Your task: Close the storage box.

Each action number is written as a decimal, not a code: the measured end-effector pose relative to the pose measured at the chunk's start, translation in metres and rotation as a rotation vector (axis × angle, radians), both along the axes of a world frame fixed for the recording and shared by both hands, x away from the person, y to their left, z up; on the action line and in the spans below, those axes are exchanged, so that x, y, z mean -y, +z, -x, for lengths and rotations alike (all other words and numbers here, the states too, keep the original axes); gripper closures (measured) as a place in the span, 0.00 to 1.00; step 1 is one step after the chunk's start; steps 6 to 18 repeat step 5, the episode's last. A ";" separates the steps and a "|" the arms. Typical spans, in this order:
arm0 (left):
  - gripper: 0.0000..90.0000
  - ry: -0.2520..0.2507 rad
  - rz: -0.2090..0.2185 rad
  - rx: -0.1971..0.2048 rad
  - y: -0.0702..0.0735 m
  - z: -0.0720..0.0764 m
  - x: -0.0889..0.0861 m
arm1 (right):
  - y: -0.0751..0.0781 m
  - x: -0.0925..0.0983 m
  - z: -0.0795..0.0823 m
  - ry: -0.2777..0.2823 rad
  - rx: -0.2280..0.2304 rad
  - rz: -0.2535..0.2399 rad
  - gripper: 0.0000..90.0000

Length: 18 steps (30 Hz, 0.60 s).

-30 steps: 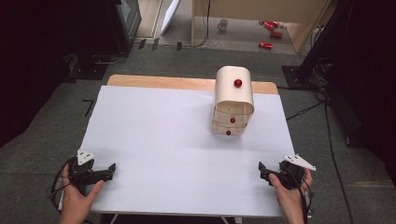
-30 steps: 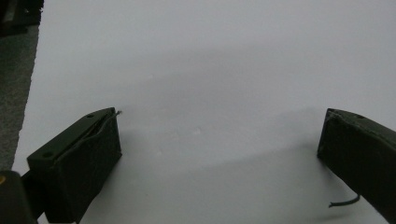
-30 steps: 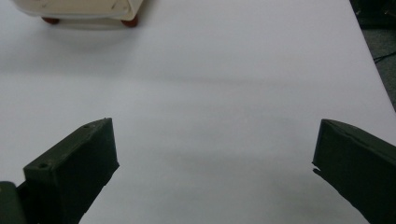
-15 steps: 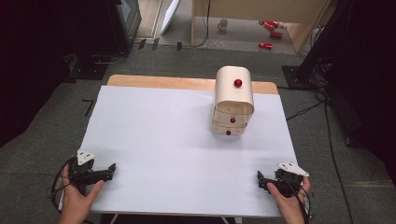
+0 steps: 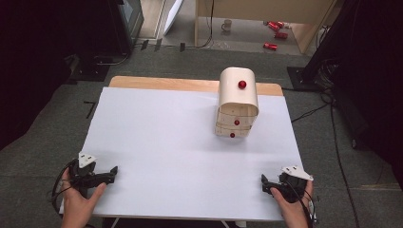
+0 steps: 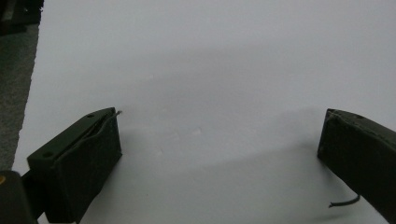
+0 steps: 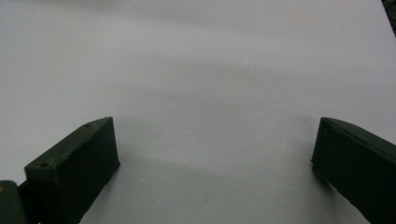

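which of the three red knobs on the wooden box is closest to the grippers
The lowest red knob, on the bottom drawer of the wooden box. It sits nearest the table's front edge; the middle one is above it and the big one sits on the curved top.

A counter covered by a plain white sheet, with a strip of bare light wood showing along its far edge. One thing stands on it: a small pale wooden cabinet with a rounded top and red knobs, set right of centre toward the far edge. Grey carpet floor surrounds the counter.
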State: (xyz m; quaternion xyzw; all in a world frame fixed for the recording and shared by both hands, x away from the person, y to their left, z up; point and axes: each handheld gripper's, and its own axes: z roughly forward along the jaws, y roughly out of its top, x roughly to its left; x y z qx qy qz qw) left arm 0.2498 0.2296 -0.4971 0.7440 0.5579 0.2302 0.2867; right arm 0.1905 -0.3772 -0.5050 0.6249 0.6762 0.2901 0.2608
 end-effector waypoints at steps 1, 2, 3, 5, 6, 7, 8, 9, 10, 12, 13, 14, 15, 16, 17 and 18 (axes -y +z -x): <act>0.00 0.000 -0.001 0.000 0.000 0.000 0.000 | 0.000 0.000 0.000 0.000 0.000 0.000 0.00; 0.00 0.000 0.000 0.000 0.000 0.000 0.000 | 0.000 0.000 0.000 0.000 0.000 0.000 0.00; 0.00 0.000 -0.001 0.000 0.000 0.000 0.000 | 0.000 0.000 0.000 0.000 0.000 -0.001 0.00; 0.00 0.000 -0.001 0.000 0.000 0.000 0.000 | 0.000 0.000 0.000 0.000 -0.002 -0.002 0.00; 0.00 0.000 -0.001 0.000 0.000 0.000 0.000 | 0.000 0.000 0.000 0.000 -0.002 -0.002 0.00; 0.00 0.000 -0.001 0.000 0.000 0.000 0.000 | 0.000 0.000 0.000 0.000 -0.002 -0.002 0.00; 0.00 0.000 -0.001 0.000 0.000 0.000 0.000 | 0.000 0.000 0.000 0.000 -0.002 -0.002 0.00; 0.00 0.000 -0.001 0.000 0.000 0.000 0.000 | 0.000 0.000 0.000 0.000 -0.002 -0.002 0.00; 0.00 0.000 -0.001 0.000 0.000 0.000 0.000 | 0.000 0.000 0.000 0.000 -0.002 -0.002 0.00; 0.00 0.000 -0.001 0.000 0.000 0.000 0.000 | 0.000 0.000 0.000 0.000 -0.002 -0.002 0.00; 0.00 0.000 -0.001 0.000 0.000 0.000 0.000 | 0.000 0.000 0.000 0.000 -0.002 -0.002 0.00; 0.00 0.000 -0.001 0.000 0.000 0.000 0.000 | 0.000 0.000 0.000 0.000 -0.002 -0.002 0.00; 0.00 0.000 -0.001 0.000 0.000 0.000 0.000 | 0.000 0.000 0.000 0.000 -0.002 -0.002 0.00; 0.00 0.000 -0.001 0.000 0.000 0.000 0.000 | 0.000 0.000 0.000 0.000 -0.002 -0.002 0.00; 0.00 0.000 -0.001 0.000 0.000 0.000 0.000 | 0.000 0.000 0.000 0.000 -0.002 -0.002 0.00; 0.00 0.000 -0.001 0.000 0.000 0.000 0.000 | 0.000 0.000 0.000 0.000 -0.002 -0.002 0.00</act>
